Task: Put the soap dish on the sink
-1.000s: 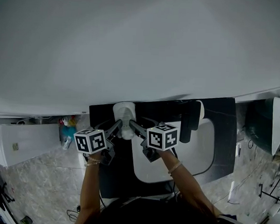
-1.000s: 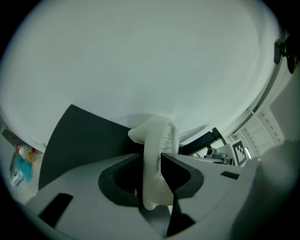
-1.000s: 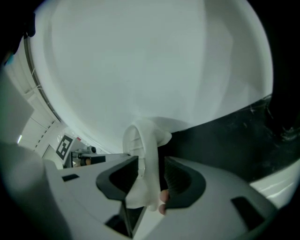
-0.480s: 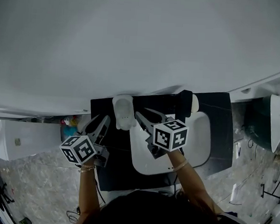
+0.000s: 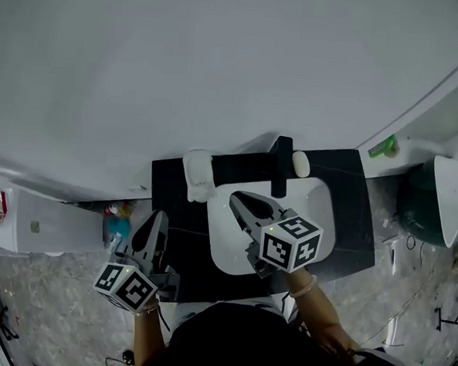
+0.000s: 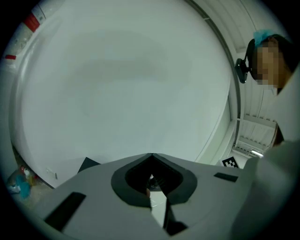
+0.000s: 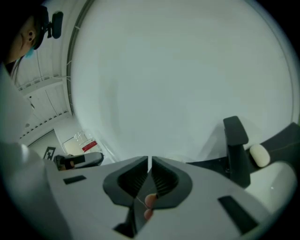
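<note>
The white soap dish (image 5: 198,176) rests on the black counter (image 5: 180,249), to the left of the white sink basin (image 5: 324,217). No gripper touches it. My left gripper (image 5: 159,217) hangs off the counter's left edge, shut and empty; the left gripper view shows its jaws (image 6: 151,154) meeting against a bare wall. My right gripper (image 5: 236,196) hovers over the basin's left side. Its jaws are closing and stand almost together (image 7: 149,159), with nothing between them. The dish is out of sight in both gripper views.
A black faucet (image 5: 282,168) (image 7: 236,150) stands behind the basin, a white rounded piece (image 5: 300,163) (image 7: 259,155) beside it. A white appliance (image 5: 44,225) and blue bottles (image 5: 118,227) sit at the left; a white-lidded dark bin (image 5: 437,200) is at the right.
Both grippers have let go of the soap dish, pulled back toward me and risen. Their jaws went from wide apart to closed. The dish stays on the counter.
</note>
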